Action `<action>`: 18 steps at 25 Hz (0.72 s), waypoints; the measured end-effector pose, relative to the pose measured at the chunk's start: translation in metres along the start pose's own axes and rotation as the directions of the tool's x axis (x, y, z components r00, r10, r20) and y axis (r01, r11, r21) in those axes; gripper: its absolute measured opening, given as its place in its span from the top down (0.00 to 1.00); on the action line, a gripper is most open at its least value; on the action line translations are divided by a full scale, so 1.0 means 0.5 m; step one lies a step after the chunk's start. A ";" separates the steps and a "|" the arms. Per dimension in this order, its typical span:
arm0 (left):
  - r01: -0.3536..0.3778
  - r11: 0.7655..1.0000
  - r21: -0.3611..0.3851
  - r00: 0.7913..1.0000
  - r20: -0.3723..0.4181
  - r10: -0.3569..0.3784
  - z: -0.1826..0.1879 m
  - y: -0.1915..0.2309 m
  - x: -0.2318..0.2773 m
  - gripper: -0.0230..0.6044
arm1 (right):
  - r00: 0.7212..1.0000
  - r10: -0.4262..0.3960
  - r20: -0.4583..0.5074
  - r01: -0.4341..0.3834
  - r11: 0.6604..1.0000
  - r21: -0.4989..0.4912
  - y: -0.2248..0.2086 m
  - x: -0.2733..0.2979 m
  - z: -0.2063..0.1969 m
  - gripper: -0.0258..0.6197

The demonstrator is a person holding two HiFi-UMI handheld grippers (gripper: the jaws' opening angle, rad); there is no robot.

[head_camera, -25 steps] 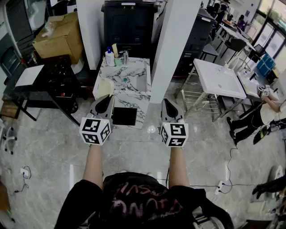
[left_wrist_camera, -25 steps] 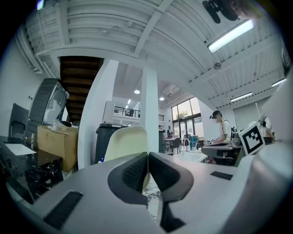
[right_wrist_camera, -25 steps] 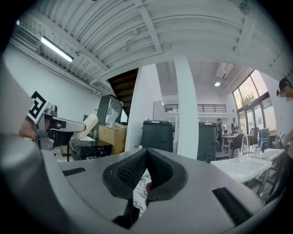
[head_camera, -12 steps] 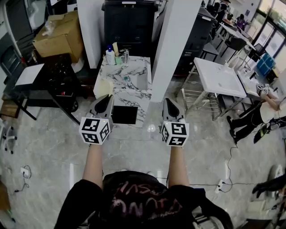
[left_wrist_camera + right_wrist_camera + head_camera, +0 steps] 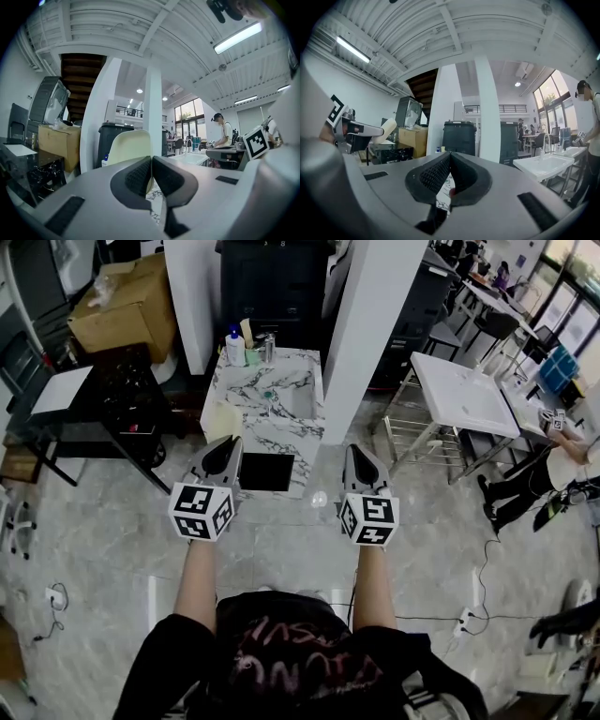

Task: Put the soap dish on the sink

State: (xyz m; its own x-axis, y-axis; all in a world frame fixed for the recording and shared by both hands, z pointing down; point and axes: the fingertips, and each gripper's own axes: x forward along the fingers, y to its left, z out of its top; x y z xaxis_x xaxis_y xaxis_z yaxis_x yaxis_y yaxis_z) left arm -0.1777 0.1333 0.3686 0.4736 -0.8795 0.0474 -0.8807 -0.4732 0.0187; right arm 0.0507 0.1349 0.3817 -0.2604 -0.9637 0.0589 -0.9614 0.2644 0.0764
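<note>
- My left gripper (image 5: 151,159) has its fingers (image 5: 135,176) clamped on the near edge of the pale cream, rounded soap dish (image 5: 125,146). The dish stands up past the tips, mostly to their left.
- My right gripper (image 5: 450,154) has its fingers (image 5: 433,174) pressed together with nothing between them.
- In the head view the soap dish (image 5: 223,418) shows just ahead of my left tips. It sits against the left part of the white, grey-veined marble surface (image 5: 267,439), left of the sunken sink basin (image 5: 291,401). It is held, not lying there.
- Only the head view shows the basin, the white bottle with a blue cap (image 5: 233,345) at the surface's back edge, and my two grippers side by side, apart.
- Only the left gripper view shows the dish close up, rising over the tips, with a strip of marble below it through the opening under the fingers.
- The right gripper view catches my left gripper (image 5: 356,129) side-on at the picture's left edge, with the cream dish (image 5: 387,126) sticking out beyond its tip.
</note>
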 end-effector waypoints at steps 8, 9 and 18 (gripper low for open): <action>0.008 1.000 -0.003 1.000 -0.025 -0.008 -0.029 0.026 -0.018 0.92 | 0.999 -0.016 -0.034 0.017 0.999 0.037 0.016 0.008 -0.039 0.94; 0.006 1.000 -0.006 1.000 -0.027 -0.006 -0.033 0.030 -0.016 0.92 | 0.999 -0.016 -0.036 0.018 0.999 0.039 0.017 0.012 -0.042 0.94; 0.030 1.000 0.003 0.999 -0.022 -0.030 -0.040 0.039 0.053 0.92 | 1.000 -0.016 -0.021 0.016 1.000 0.015 0.003 0.074 -0.042 0.94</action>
State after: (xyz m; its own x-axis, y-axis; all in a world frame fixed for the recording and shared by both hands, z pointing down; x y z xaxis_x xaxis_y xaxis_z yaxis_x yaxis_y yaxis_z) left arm -0.1822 0.1017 0.3902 0.4998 -0.8634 0.0687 -0.8659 -0.4999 0.0174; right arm 0.0414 0.1004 0.4048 -0.2431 -0.9668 0.0781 -0.9667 0.2482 0.0628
